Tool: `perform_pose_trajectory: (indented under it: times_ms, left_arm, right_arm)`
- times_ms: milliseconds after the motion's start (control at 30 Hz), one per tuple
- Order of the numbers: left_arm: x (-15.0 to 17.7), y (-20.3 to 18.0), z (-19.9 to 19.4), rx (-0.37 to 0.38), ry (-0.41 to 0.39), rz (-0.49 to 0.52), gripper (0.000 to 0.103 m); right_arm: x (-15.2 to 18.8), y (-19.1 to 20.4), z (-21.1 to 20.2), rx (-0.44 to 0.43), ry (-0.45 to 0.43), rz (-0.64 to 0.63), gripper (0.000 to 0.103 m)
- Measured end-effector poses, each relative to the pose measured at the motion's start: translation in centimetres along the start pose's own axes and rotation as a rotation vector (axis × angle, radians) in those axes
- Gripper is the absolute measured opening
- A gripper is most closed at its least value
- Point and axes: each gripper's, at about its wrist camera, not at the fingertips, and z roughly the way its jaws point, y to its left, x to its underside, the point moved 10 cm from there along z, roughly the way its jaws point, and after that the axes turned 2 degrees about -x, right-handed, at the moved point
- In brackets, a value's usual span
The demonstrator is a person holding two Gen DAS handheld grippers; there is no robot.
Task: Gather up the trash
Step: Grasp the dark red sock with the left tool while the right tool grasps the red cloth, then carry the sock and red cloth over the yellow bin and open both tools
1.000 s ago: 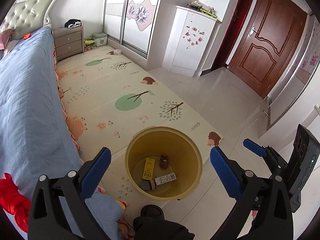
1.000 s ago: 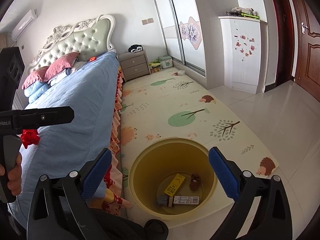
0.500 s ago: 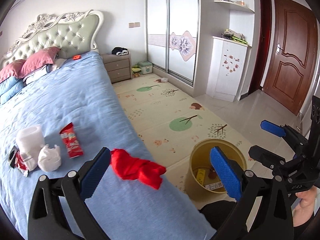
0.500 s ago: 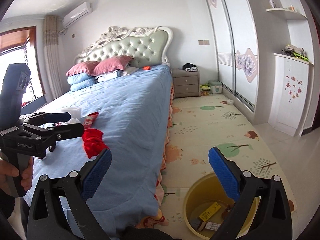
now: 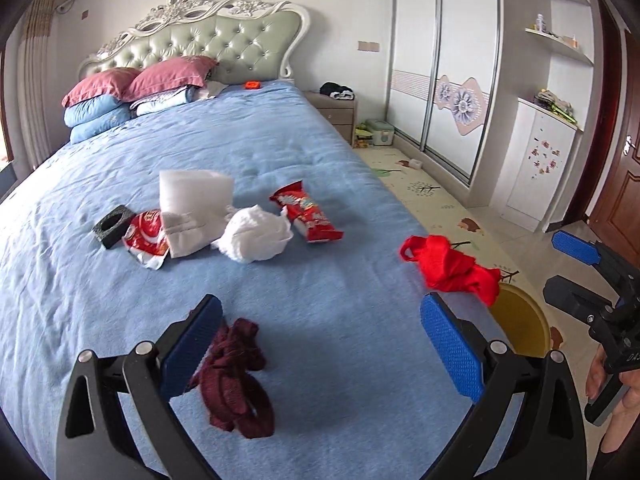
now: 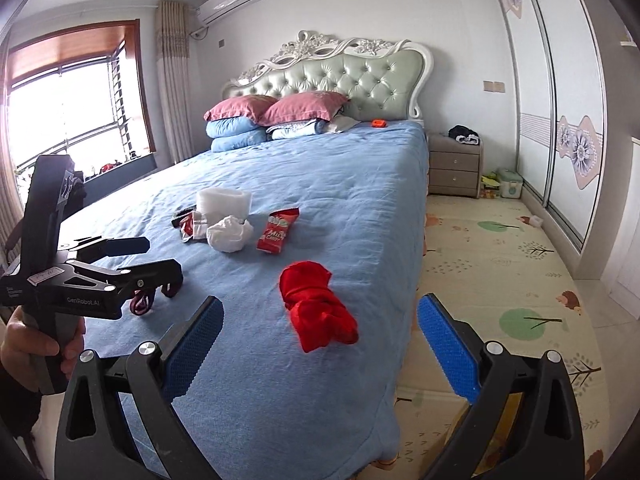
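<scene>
A blue bedspread [image 5: 280,152] fills most of both views, with a tufted green headboard [image 5: 208,40] at the top and a patterned play mat [image 6: 500,248] running down the right side. Your trash sits in a loose cluster at centre-left of the left wrist frame: a red snack wrapper [image 5: 308,212], a crumpled white tissue [image 5: 256,234] touching it, a white foam sheet [image 5: 192,208] leaning behind, a torn red-and-white packet [image 5: 148,236] and a black foam block [image 5: 112,222] at the far left. The yellow bin [image 5: 520,322] peeks out past the bed's edge at lower right. Your left gripper [image 5: 320,344] hangs with its blue pads spread wide and nothing between them; your right gripper [image 6: 320,344] is likewise spread and empty. All of this looks light and soft — the wrapper is probably slick and crinkly, so pinch it across its middle rather than at a corner. The tissue should compress easily; take it through its bulk. The red cloth [image 6: 316,312] and the maroon cloth [image 5: 236,376] look like clothing — likely not trash.
</scene>
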Motion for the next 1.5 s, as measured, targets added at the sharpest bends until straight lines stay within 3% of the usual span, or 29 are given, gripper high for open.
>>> perform_pose_trajectory:
  times_ms: [300, 333, 400, 567, 733, 800, 867, 933, 1000, 1167, 1500]
  left_arm:
    - [3.4, 3.6, 2.7, 0.021, 0.113, -0.136, 0.096]
    - [3.8, 3.6, 3.1, 0.036, 0.136, -0.145, 0.092]
    - [4.5, 3.6, 4.0, 0.046, 0.183, -0.15, 0.06]
    - [4.4, 4.3, 3.9, 0.043, 0.18, -0.179, 0.027]
    - [3.9, 4.3, 3.0, 0.075, 0.158, -0.199, 0.027]
    - [3.6, 3.8, 2.6, 0.089, 0.149, -0.189, 0.027]
    - [3.2, 3.4, 2.1, 0.096, 0.139, -0.173, 0.027]
    - [2.7, 2.9, 1.8, 0.101, 0.131, -0.162, 0.027]
    - [2.3, 2.4, 1.5, 0.101, 0.122, -0.15, 0.027]
    - [1.6, 0.8, 1.5, 0.129, 0.114, -0.128, 0.027]
    - [-1.2, -4.8, 2.1, 0.213, 0.113, -0.072, 0.027]
  right_arm:
    - [1.3, 3.1, 2.6, -0.045, 0.07, -0.083, 0.094]
    - [1.5, 3.2, 2.8, -0.05, 0.075, -0.086, 0.094]
    - [1.5, 3.2, 3.1, -0.048, 0.08, -0.088, 0.094]
    - [1.3, 2.9, 3.4, -0.037, 0.085, -0.091, 0.094]
    - [1.3, 2.1, 5.7, -0.05, 0.136, -0.075, 0.09]
    - [1.7, 1.7, 6.8, -0.078, 0.176, -0.054, 0.073]
    - [1.9, 1.1, 7.8, -0.079, 0.197, -0.029, 0.072]
    - [2.2, 0.4, 8.5, -0.058, 0.212, -0.018, 0.064]
    - [2.3, -0.2, 8.8, -0.044, 0.223, -0.003, 0.042]
    - [2.3, -0.7, 7.7, -0.057, 0.197, 0.008, 0.035]
    - [0.2, -2.3, 2.7, -0.019, 0.077, 0.013, 0.035]
